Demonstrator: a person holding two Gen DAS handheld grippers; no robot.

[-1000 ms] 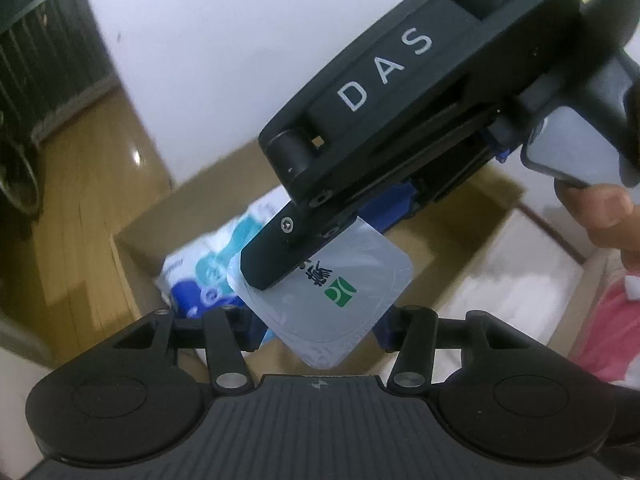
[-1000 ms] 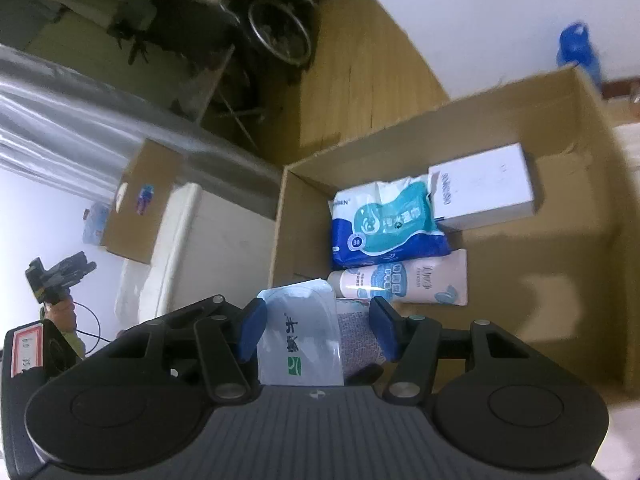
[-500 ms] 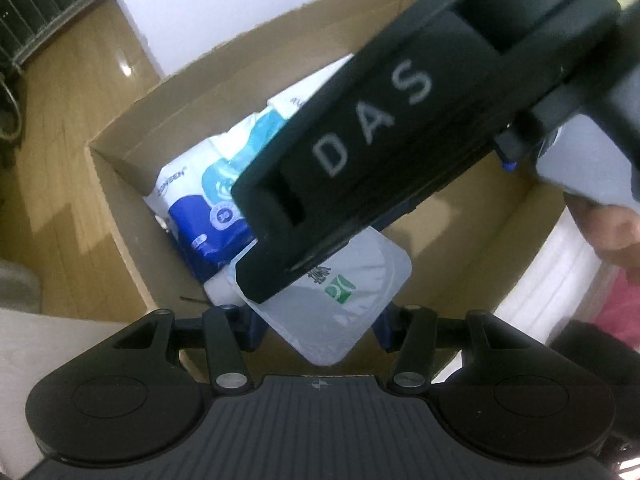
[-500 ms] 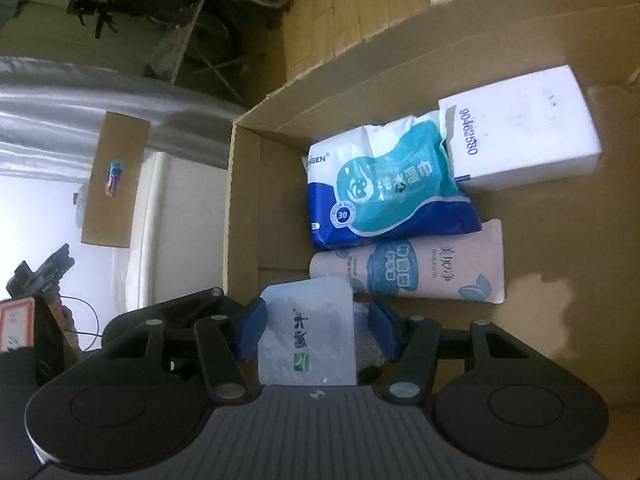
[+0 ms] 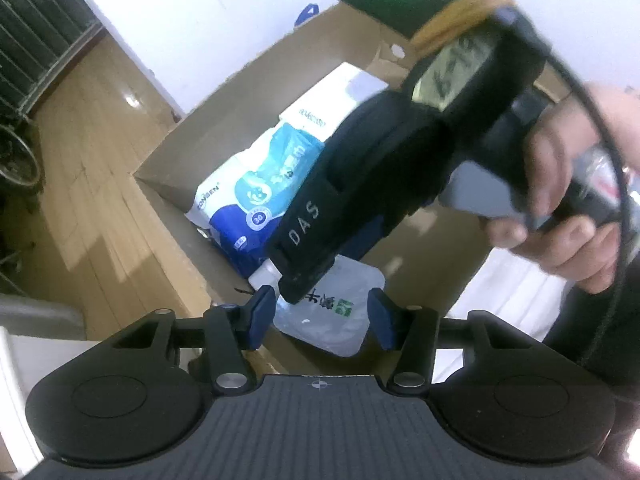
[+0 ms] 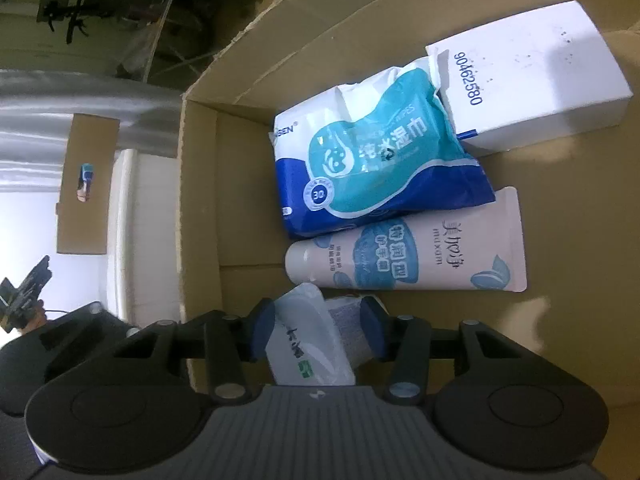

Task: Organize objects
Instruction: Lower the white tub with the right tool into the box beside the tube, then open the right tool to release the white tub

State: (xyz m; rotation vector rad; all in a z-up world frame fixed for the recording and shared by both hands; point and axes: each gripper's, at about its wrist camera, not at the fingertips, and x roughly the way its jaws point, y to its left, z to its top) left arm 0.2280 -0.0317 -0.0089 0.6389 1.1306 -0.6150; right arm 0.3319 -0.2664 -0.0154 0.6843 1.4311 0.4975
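My right gripper (image 6: 316, 330) is shut on a clear plastic pouch (image 6: 308, 350) with a green mark, holding it low inside an open cardboard box (image 6: 200, 208). In the left wrist view the right gripper's black body (image 5: 360, 184) reaches down into the box (image 5: 192, 236) with the pouch (image 5: 340, 312) under its tip. My left gripper (image 5: 322, 316) is open and empty just above the box's near edge. In the box lie a blue wet-wipes pack (image 6: 372, 152), a pale hand-cream tube (image 6: 408, 256) and a white carton (image 6: 524, 76).
Wooden floor (image 5: 72, 152) lies left of the box. A white wall (image 5: 200, 20) stands behind it. A white padded surface (image 5: 508, 296) borders the box on the right. A smaller cardboard box (image 6: 88, 184) sits further off in the right wrist view.
My right gripper has moved down deeper into the box with the pouch. The left gripper has pulled back, so more of the box shows.
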